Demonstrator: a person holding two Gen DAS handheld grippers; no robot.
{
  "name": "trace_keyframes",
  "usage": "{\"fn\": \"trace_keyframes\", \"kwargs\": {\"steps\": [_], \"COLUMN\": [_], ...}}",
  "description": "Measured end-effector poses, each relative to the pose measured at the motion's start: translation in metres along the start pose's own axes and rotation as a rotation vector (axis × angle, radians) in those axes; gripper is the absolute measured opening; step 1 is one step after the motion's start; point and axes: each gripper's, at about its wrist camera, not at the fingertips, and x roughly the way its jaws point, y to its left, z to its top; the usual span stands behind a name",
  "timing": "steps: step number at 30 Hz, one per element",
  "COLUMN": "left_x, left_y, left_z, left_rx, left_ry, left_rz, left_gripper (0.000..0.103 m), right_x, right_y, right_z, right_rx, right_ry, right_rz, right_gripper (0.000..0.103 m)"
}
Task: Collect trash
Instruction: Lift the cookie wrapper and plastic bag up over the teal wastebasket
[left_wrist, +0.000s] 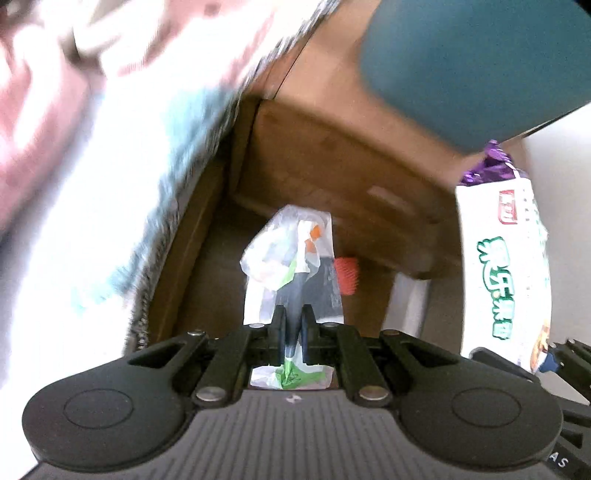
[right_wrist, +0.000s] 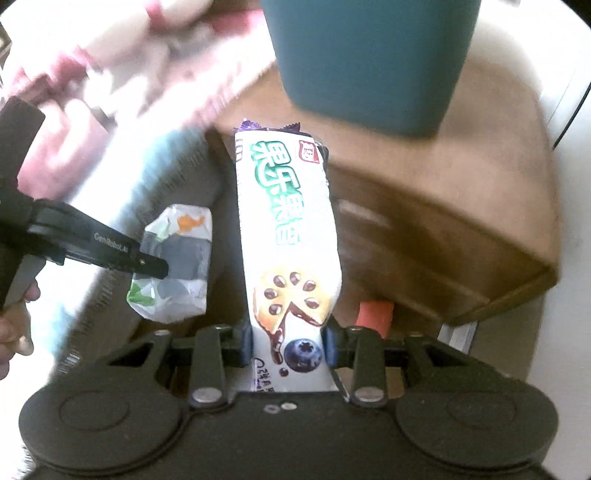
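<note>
My left gripper (left_wrist: 293, 332) is shut on a crumpled white, grey and green wrapper (left_wrist: 291, 251) that sticks out ahead of its fingers. The right wrist view shows the same gripper (right_wrist: 159, 267) at the left, pinching that wrapper (right_wrist: 177, 258). My right gripper (right_wrist: 288, 343) is shut on a long white snack pack (right_wrist: 288, 229) with green lettering and a purple top end, held by its lower end between the blue pads. The pack (left_wrist: 502, 258) stands at the right edge of the left wrist view. A teal bin (right_wrist: 369, 62) stands beyond both grippers on a wooden stool (right_wrist: 443, 221).
Blurred pink, white and blue bedding (left_wrist: 74, 147) fills the left side. A small red object (right_wrist: 373, 317) lies low beside the stool. A person's hand (right_wrist: 14, 325) grips the left tool's handle. The bin (left_wrist: 476, 66) is at the top right of the left wrist view.
</note>
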Motion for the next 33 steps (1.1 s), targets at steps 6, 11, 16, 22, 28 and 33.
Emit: {"fn": "trace_keyframes", "kwargs": {"steps": [6, 11, 16, 22, 28, 33], "left_x": [-0.087, -0.168, -0.230, -0.289, -0.309, -0.292], "left_y": [-0.022, -0.028, -0.030, -0.048, -0.082, -0.111], "left_z": [0.002, 0.006, 0.022, 0.049, 0.089, 0.137], "left_rx": [0.084, 0.072, 0.076, 0.116, 0.170, 0.178], "left_ry": [-0.070, -0.137, -0.260, -0.375, -0.454, -0.470], "left_rz": [-0.076, -0.153, -0.198, -0.215, -0.213, -0.194], "left_gripper": [0.007, 0.007, 0.007, 0.007, 0.007, 0.007], "right_x": [-0.077, -0.140, -0.202, -0.239, -0.248, -0.229], "right_y": [0.021, 0.034, 0.036, 0.030, 0.012, -0.019], "right_z": [0.027, 0.050, 0.081, 0.112, 0.145, 0.185], "right_rx": [0.006, 0.037, 0.059, 0.089, 0.110, 0.104], "right_ry": [-0.074, -0.134, -0.244, -0.332, -0.374, -0.360], "right_rz": [-0.011, -0.017, -0.035, -0.047, -0.061, -0.058], "right_gripper": [0.034, 0.034, 0.034, 0.034, 0.034, 0.034]}}
